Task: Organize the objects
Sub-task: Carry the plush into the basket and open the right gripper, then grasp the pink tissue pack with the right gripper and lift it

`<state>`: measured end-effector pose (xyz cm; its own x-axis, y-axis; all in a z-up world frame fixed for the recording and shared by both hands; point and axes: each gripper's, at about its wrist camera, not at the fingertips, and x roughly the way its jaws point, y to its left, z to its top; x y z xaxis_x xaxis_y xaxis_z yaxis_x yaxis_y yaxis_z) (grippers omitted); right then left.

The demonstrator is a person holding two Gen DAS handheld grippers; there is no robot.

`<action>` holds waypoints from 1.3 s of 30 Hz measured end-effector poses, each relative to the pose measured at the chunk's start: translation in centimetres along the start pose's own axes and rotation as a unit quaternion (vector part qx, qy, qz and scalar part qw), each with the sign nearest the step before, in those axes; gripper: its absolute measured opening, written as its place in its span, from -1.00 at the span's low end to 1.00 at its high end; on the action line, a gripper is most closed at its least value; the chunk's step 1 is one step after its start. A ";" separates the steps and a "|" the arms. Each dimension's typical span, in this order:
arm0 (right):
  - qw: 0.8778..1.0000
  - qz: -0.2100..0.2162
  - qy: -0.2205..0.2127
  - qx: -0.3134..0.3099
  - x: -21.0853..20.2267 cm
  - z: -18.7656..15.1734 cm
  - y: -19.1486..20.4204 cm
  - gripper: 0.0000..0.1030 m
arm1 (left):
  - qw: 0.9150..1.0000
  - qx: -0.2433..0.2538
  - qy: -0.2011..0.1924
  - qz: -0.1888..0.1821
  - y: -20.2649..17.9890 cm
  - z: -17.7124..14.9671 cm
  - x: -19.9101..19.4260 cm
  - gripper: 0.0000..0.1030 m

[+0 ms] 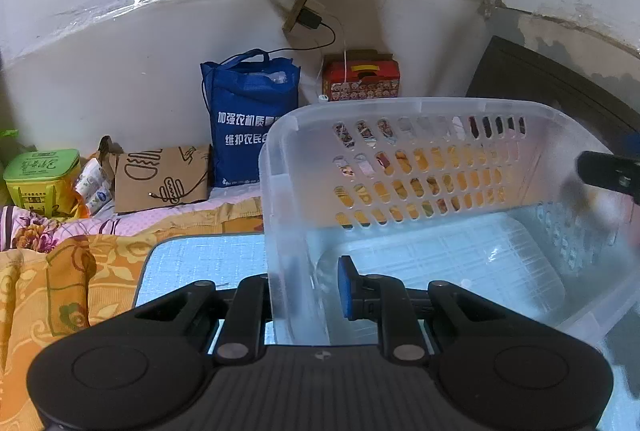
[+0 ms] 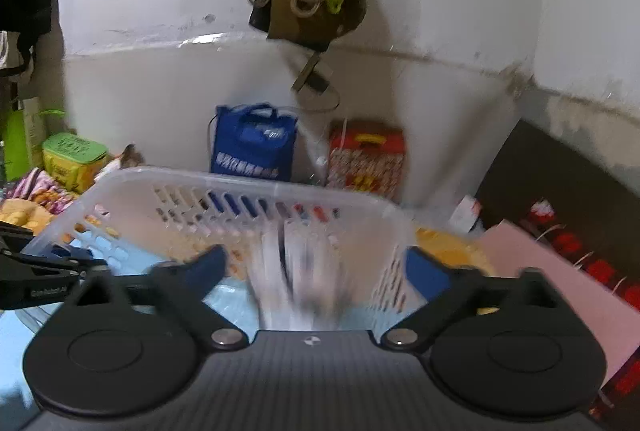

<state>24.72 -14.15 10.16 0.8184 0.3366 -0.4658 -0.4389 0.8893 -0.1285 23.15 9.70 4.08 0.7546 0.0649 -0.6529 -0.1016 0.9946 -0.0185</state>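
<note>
Clamped the translucent basket by its side wall with the left gripper: jaws narrow, one finger outside the plastic, the blue pad inside, the wall pinched between. Stood the basket on the light blue surface, with only a bare strip left showing along the surface's left edge in the left wrist view. Looked tipped a little, the rim slanting in the right wrist view; could not tell whether the base lay flat.

Hung the right gripper at the basket's opposite side, jaws spread wide. Showed a blurred white thing between them, streaked roughly along the line the fingers point, towards the slotted far wall. Pressed on by neither pad, as far as the blur allows. Could not make out what it was, nor whether it was touching the basket floor. Showed the same side in the left wrist view as a dark finger over the rim, with a grey smear just below it inside the basket.

Judged a drop into the basket, with the white thing straight ahead of the open right jaws and well apart from the left ones. Judged the right hand the nearer and the only free one for the coming move, the left being taken up with steadying the wall.
</note>
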 end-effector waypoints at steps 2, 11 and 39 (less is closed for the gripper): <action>1.000 0.001 -0.017 0.010 -1.3 -0.4 -0.3 1.00 | 1.000 -0.002 -0.002 -0.003 0.3 0.0 0.1 -0.53; 0.992 0.034 -0.076 0.099 -8.2 -5.5 -3.6 1.00 | 1.000 0.004 -0.008 -0.005 0.3 -0.3 0.0 -0.53; 0.988 0.061 -0.060 0.127 -10.9 -20.3 5.5 1.00 | 1.000 0.011 -0.021 -0.005 0.1 -0.7 -0.3 -0.53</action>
<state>5.85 -19.21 -3.25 0.8104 0.4666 -0.3543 -0.4420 0.8839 0.1532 22.45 9.71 3.74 0.7826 0.0579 -0.6198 -0.0803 0.9967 -0.0083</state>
